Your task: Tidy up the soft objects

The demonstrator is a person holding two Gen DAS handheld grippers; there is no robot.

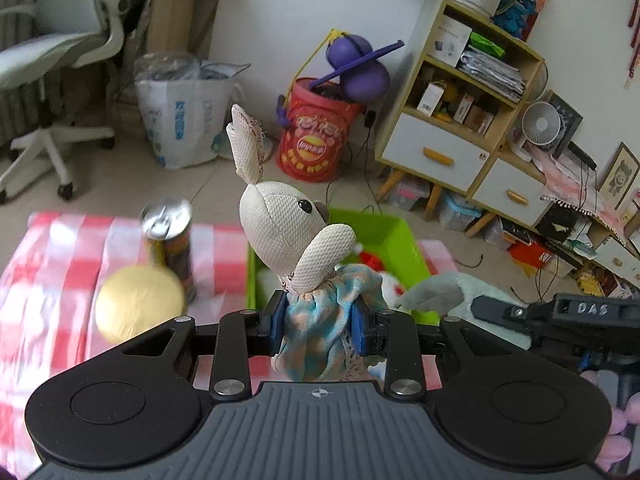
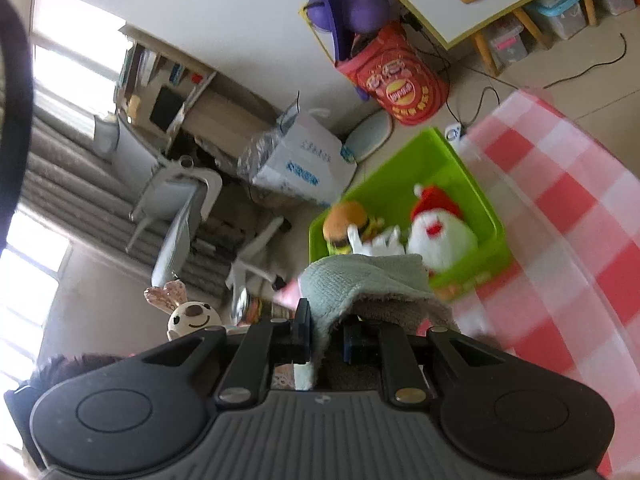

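Observation:
My left gripper (image 1: 319,326) is shut on the blue floral dress of a cream rabbit doll (image 1: 288,236), held upright above the table, in front of the green bin (image 1: 384,232). My right gripper (image 2: 326,338) is shut on a pale grey-green plush toy (image 2: 368,280), held above the table near the green bin (image 2: 476,192). The bin holds a burger plush (image 2: 346,218), a white Santa plush (image 2: 440,236) and a small white toy. The rabbit doll also shows in the right wrist view (image 2: 192,318). The right gripper and its plush (image 1: 448,292) show in the left wrist view.
The table has a red-and-white checked cloth (image 1: 60,264). A chip can (image 1: 172,236) and a gold round lid (image 1: 138,304) stand left of the bin. Beyond are an office chair (image 1: 60,52), a white bag (image 1: 184,120), a red barrel (image 1: 316,136) and a shelf unit (image 1: 460,100).

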